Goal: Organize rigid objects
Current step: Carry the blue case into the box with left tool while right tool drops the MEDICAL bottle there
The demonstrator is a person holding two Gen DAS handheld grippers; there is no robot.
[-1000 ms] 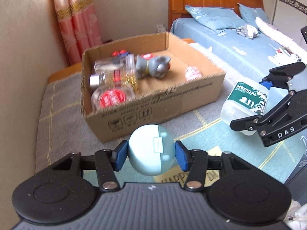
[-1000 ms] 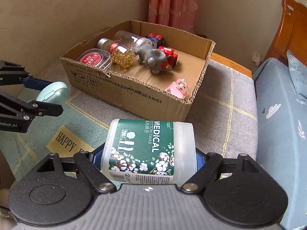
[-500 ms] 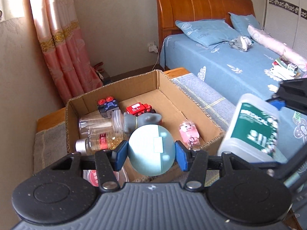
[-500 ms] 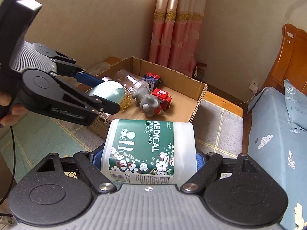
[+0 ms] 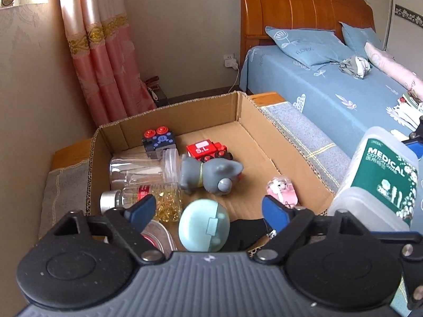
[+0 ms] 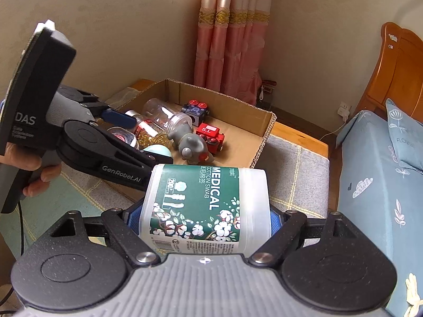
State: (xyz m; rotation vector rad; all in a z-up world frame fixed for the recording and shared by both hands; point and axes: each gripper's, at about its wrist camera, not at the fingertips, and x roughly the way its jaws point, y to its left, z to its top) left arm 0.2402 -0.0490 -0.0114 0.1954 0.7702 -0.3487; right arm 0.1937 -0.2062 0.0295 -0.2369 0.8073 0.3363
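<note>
The left gripper (image 5: 206, 207) stood wide open above the near edge of the cardboard box (image 5: 239, 111), the round mint case (image 5: 203, 225) loose between its fingers. The right gripper (image 6: 205, 218) clamped the cotton swab tub (image 6: 205, 206) just right of the box.

The mint round case (image 5: 203, 225) sits low centre in my view; swab tub (image 6: 205, 207) lies sideways, centre.

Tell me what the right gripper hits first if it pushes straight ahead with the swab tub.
Probably the grey toy inside the cardboard box; the right gripper and its swab tub point at it. The left gripper sits just left of that line, depth unclear.
</note>
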